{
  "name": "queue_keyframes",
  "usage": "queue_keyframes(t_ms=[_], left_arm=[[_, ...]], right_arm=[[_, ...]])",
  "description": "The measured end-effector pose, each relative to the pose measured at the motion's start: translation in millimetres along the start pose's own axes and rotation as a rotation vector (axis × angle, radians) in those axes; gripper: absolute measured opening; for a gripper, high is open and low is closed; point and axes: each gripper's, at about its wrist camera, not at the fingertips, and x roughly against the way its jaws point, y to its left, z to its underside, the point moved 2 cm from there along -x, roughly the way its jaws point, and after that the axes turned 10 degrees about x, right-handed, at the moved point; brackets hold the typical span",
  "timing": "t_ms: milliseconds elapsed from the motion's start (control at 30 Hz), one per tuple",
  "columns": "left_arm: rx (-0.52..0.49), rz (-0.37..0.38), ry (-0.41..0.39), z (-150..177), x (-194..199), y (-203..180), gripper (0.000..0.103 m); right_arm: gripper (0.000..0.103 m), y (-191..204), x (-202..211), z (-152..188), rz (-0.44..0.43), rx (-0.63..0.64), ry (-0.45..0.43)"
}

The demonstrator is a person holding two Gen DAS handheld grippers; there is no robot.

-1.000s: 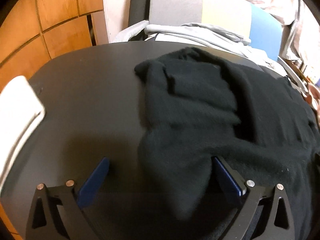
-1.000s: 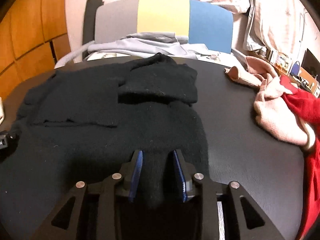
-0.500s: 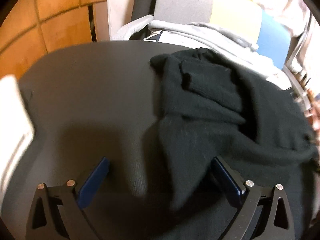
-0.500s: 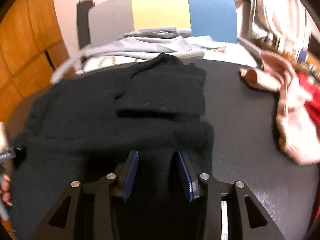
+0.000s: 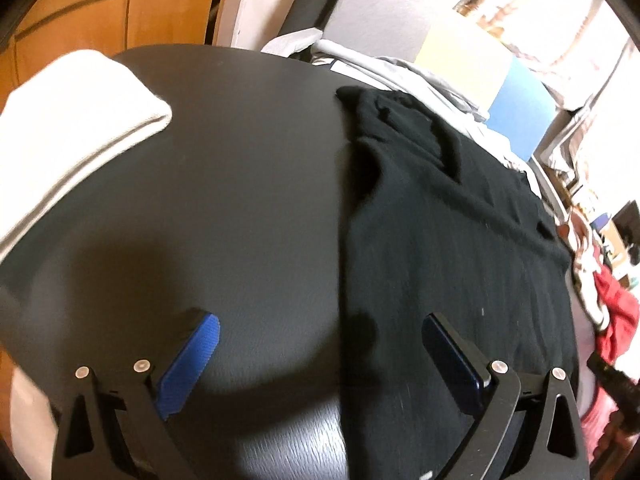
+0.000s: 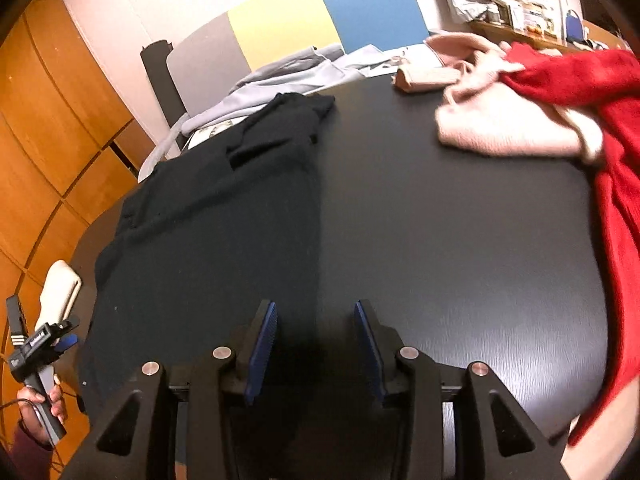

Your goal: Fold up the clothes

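A black sweater [image 5: 440, 220] lies flat on the dark round table [image 5: 240, 200], with its sleeves folded onto its body. My left gripper [image 5: 320, 340] is open wide above the sweater's left edge, and nothing is pinched between its fingers. In the right wrist view the sweater [image 6: 208, 240] fills the left half of the table. My right gripper [image 6: 316, 340] hangs over its straight right edge with the jaws partly apart and no fabric raised between them. A hand holds the left gripper [image 6: 44, 344] at the lower left of that view.
A folded white cloth [image 5: 80, 112] sits at the table's left edge. A pink garment [image 6: 500, 120] and a red one [image 6: 608, 140] are piled at the right. A chair [image 6: 300, 24] draped with grey clothing [image 6: 280, 80] stands behind the table.
The right jaws have widened and the sweater's hem no longer rises between them. Both grippers have lifted and drawn back; the left view has swung left, showing more of the white cloth.
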Motion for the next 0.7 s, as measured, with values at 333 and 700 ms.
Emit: queue_keyframes(t_ms=[333, 700], left_arm=[[-0.162, -0.111, -0.007, 38, -2, -32, 0.103], [-0.202, -0.129, 0.005, 53, 4, -33, 0.103]], right_arm=[[0.041, 9, -9, 19, 0.013, -0.001, 0.010], [0.046, 2, -4, 28, -0.110, -0.088, 0.001]])
